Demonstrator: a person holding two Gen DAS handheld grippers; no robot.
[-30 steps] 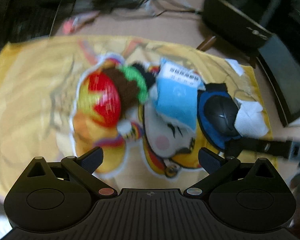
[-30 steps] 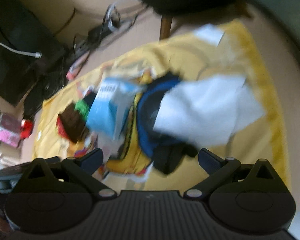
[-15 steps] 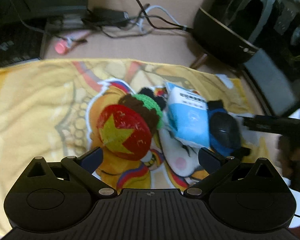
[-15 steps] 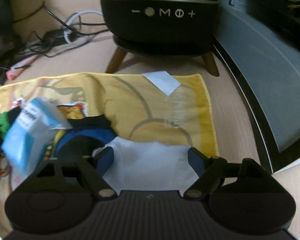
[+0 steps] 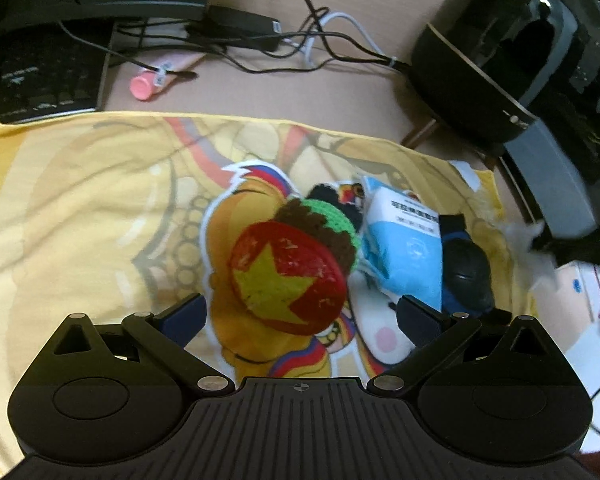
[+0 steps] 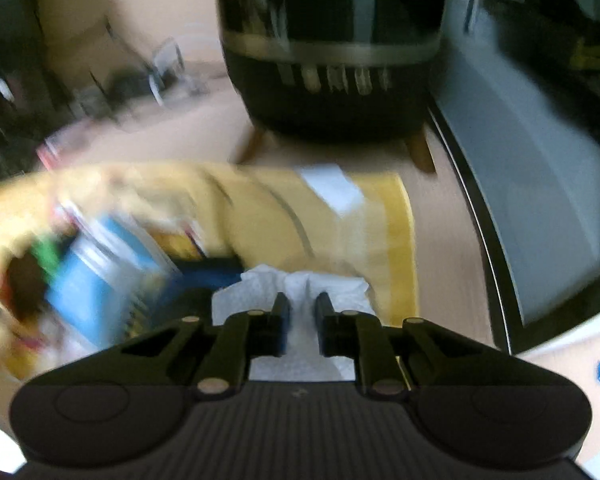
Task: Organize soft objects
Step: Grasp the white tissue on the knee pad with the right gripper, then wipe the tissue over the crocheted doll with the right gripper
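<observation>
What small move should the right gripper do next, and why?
Probably lift the white tissue clear of the yellow cloth: the right gripper is already shut on it, bunched between its fingers, while the left gripper hangs open over the red star cushion.

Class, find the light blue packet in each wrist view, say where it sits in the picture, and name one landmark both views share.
Left wrist: the blue packet lies right of centre on the yellow towel, between the crocheted toy and the dark mouse.
Right wrist: blurred, at lower left.
Shared landmark: the black round appliance on wooden legs, beyond the towel.
</observation>
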